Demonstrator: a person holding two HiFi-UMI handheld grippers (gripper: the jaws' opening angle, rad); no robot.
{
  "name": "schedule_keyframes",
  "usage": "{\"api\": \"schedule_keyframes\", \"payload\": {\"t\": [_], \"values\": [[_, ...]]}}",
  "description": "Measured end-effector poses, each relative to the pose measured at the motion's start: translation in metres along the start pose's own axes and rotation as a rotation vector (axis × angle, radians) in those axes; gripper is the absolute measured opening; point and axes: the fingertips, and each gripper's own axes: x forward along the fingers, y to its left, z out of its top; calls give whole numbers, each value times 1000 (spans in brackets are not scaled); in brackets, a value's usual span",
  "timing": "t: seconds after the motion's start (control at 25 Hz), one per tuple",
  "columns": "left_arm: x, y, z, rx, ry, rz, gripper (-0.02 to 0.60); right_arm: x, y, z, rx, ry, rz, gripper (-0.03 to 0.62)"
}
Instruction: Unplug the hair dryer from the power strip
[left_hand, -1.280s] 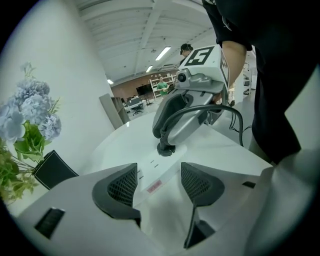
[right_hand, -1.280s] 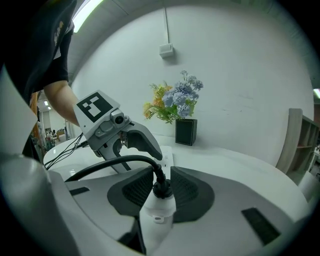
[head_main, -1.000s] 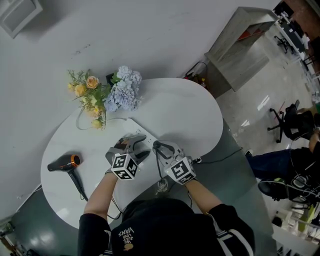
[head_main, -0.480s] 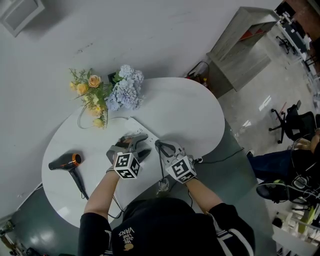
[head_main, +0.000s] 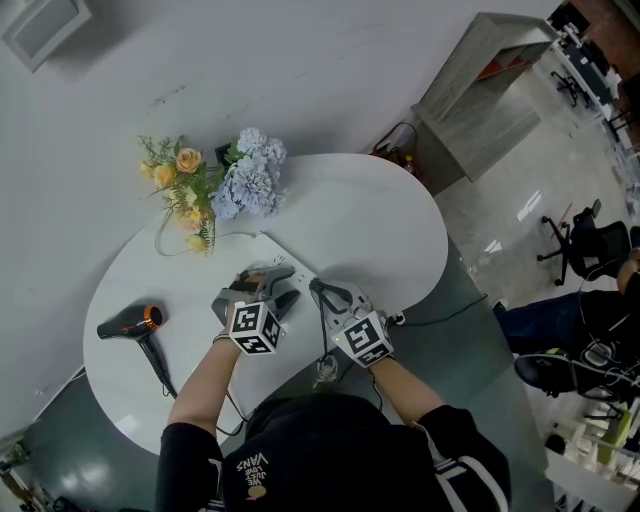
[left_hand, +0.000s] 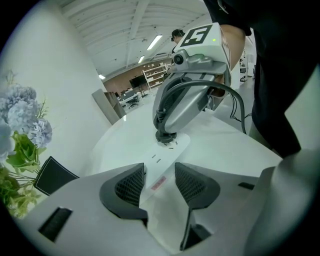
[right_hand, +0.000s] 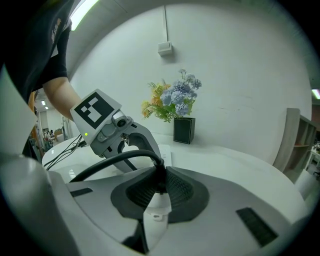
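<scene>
A white power strip (head_main: 283, 258) lies on the round white table (head_main: 400, 215). In the left gripper view the power strip (left_hand: 162, 160) runs between the pads of my left gripper (left_hand: 160, 182), whose jaws are closing and sit against its sides. At the strip's far end stands the black plug (left_hand: 165, 136). My right gripper (right_hand: 159, 192) is shut on that plug (right_hand: 159, 177), and its black cord (right_hand: 110, 162) arcs off to the left. The black and orange hair dryer (head_main: 128, 324) lies at the table's left, apart from both grippers (head_main: 272, 288) (head_main: 318, 293).
A bunch of blue and yellow flowers (head_main: 215, 190) in a black vase (right_hand: 184, 130) stands at the table's back, by the wall. The near table edge is just under my hands. A grey cabinet (head_main: 480, 90) and office chairs (head_main: 585, 245) stand off to the right.
The right gripper's jaws have closed onto the plug. The left gripper's jaws have narrowed around the power strip. Neither hand has shifted.
</scene>
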Motion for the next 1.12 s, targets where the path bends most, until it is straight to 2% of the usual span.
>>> {"api": "schedule_keyframes", "payload": {"t": [0.64, 0.72, 0.84, 1.12], "values": [[-1, -3, 2, -14, 23, -11, 206, -26, -3, 13, 48, -40, -46, 71], [-2, -4, 3, -35, 17, -10, 213, -30, -3, 16, 57, -48, -52, 71], [-7, -1, 8, -84, -6, 19, 222, -38, -3, 18, 62, -58, -63, 71], [-31, 6, 26, -132, -83, 128, 225, -57, -2, 25, 77, -87, -80, 71]]}}
